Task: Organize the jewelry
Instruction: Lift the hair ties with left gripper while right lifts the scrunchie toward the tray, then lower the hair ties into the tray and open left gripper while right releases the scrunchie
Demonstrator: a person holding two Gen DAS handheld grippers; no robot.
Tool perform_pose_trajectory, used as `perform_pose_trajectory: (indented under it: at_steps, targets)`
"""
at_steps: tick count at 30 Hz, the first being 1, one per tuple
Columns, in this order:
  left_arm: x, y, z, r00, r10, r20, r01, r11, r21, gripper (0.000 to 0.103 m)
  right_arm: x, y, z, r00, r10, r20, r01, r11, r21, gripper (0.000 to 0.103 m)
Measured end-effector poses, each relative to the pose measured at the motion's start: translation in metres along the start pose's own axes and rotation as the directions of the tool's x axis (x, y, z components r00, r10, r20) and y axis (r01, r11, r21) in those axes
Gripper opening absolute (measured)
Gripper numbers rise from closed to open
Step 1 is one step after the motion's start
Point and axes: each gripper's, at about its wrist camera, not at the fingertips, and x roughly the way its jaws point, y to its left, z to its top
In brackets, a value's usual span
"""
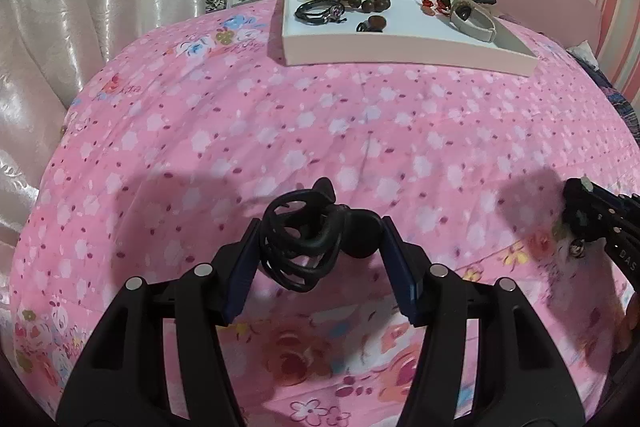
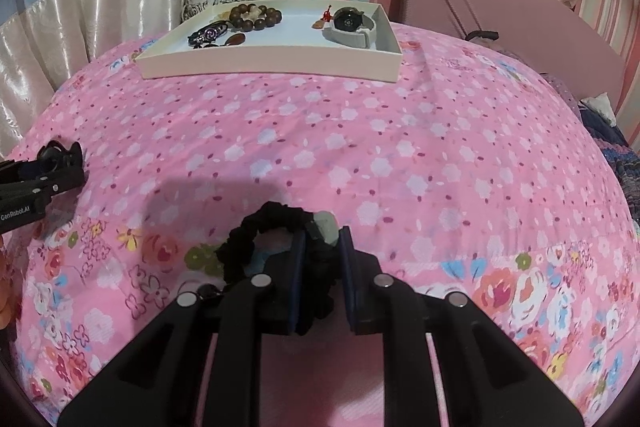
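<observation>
Black plastic, a claw-style hair clip [image 1: 306, 239], sits pinched between the pads of the left gripper [image 1: 320, 259], hanging just above the near part of the pink floral bedspread [image 1: 320, 131]. One pad presses its looped teeth and the other its rounded end, so the hold looks lopsided; if the clip swivels in that grip it could spring out and drop onto the quilt.

Over on the right gripper [image 2: 322, 267], the pads are pressed close on a black scrunchie [image 2: 256, 235] with a pale grey-green ornament [image 2: 326, 227]. Most of the fabric loop dangles free to the left of the pads, above the bedspread's near edge. That slack could catch the tray wall on the way in, or the soft cloth could slide out of the pinch.

Across the bed, near its far edge, the shallow white tray [image 2: 272, 65] already holds a dark wooden bead bracelet [image 2: 252, 15], a black cord bracelet [image 1: 320, 10], small red earrings [image 1: 434, 5] and a watch on a pale strap [image 2: 352, 27]. The mattress is soft, so a firm set-down could tip the tray or jostle those pieces together, and both grippers arriving at once may bump.
</observation>
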Motion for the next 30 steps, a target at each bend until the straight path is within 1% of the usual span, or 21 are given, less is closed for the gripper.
perform_pose_trajectory:
  at_steps: [2,4,6,9,10,11,12,15,19,21,23,27,30]
  targets:
    - [-0.002,-0.002,0.008,1.0,-0.023,-0.008,0.023,1.0,0.003,0.058,-0.001,-0.003,0.008,1.0,0.01,-0.006,-0.01,1.0,0.003,0.017]
    - [-0.003,-0.006,0.017,0.999,-0.032,-0.013,0.032,0.999,0.016,0.058,-0.004,-0.009,0.023,1.0,0.023,-0.001,-0.023,1.0,0.004,0.017]
    - [-0.008,-0.011,0.032,0.999,-0.037,-0.003,0.037,0.999,0.039,0.058,-0.009,-0.016,0.041,1.0,0.02,0.024,-0.02,1.0,0.002,0.017]
    - [-0.014,-0.018,0.061,0.998,-0.056,0.022,0.055,0.997,0.047,0.058,-0.013,-0.024,0.073,0.997,0.008,0.071,-0.008,1.0,0.001,0.017]
    - [-0.016,-0.02,0.074,0.997,-0.072,0.037,0.07,0.997,0.041,0.057,-0.014,-0.026,0.082,0.997,0.009,0.083,-0.009,1.0,0.004,0.017]
    - [-0.017,-0.021,0.081,0.996,-0.079,0.046,0.077,0.996,0.037,0.057,-0.014,-0.028,0.094,0.995,0.011,0.097,-0.012,1.0,0.008,0.017]
    - [-0.017,-0.024,0.097,0.994,-0.086,0.067,0.084,0.996,0.031,0.057,-0.013,-0.029,0.103,0.994,0.015,0.105,-0.016,1.0,0.01,0.017]
    - [-0.012,-0.032,0.127,0.99,-0.094,0.101,0.093,0.996,0.016,0.057,-0.005,-0.03,0.136,0.991,0.028,0.129,-0.031,0.999,0.019,0.017]
    - [0.01,-0.043,0.162,0.986,-0.137,0.097,0.14,0.99,-0.024,0.057,0.019,-0.027,0.172,0.989,0.045,0.139,-0.049,0.998,0.026,0.017]
    - [0.025,-0.047,0.178,0.983,-0.165,0.08,0.169,0.984,-0.049,0.057,0.033,-0.029,0.185,0.989,0.062,0.134,-0.069,0.996,0.049,0.017]
    - [0.043,-0.053,0.191,0.983,-0.176,0.06,0.18,0.981,-0.074,0.057,0.051,-0.034,0.194,0.989,0.072,0.128,-0.083,0.993,0.086,0.017]
    - [0.069,-0.065,0.202,0.989,-0.132,0.064,0.137,0.987,-0.08,0.057,0.074,-0.044,0.196,0.989,0.081,0.126,-0.099,0.985,0.142,0.017]
    - [0.083,-0.068,0.2,0.992,-0.108,0.072,0.113,0.991,-0.077,0.057,0.083,-0.048,0.192,0.991,0.076,0.109,-0.091,0.986,0.141,0.017]
